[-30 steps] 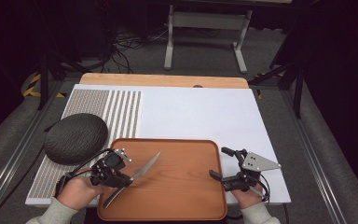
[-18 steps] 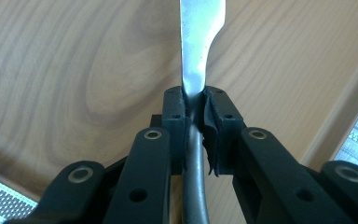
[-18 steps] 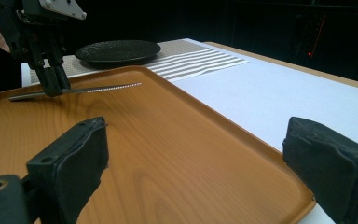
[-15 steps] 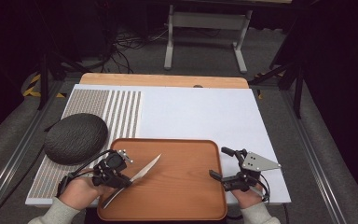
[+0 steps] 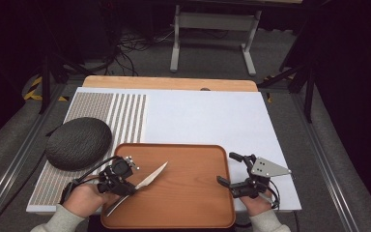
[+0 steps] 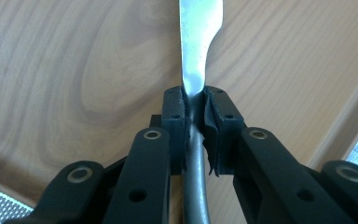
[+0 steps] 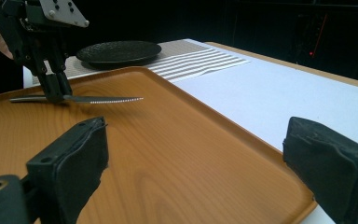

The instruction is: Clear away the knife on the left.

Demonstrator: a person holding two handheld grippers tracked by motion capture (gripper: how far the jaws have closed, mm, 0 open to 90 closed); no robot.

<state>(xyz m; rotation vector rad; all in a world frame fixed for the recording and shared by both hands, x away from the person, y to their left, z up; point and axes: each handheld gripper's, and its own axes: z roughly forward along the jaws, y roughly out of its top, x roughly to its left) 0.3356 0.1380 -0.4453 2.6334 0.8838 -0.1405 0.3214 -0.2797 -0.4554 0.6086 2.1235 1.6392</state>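
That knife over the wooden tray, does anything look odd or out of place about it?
Nothing looks damaged or spilled. The knife is clamped in the left tool where blade meets handle, and in the right gripper view it seems to hang level just above the tray rather than lying on it. The right tool is open and holds nothing.

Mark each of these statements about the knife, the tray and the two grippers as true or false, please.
1. The left gripper holds the knife. True.
2. The right gripper is shut on a spoon. False: its jaws stand open and hold nothing.
3. The knife is above the wooden tray. True.
4. The dark plate lies on the tray. False: it lies on the striped mat, left of the tray.
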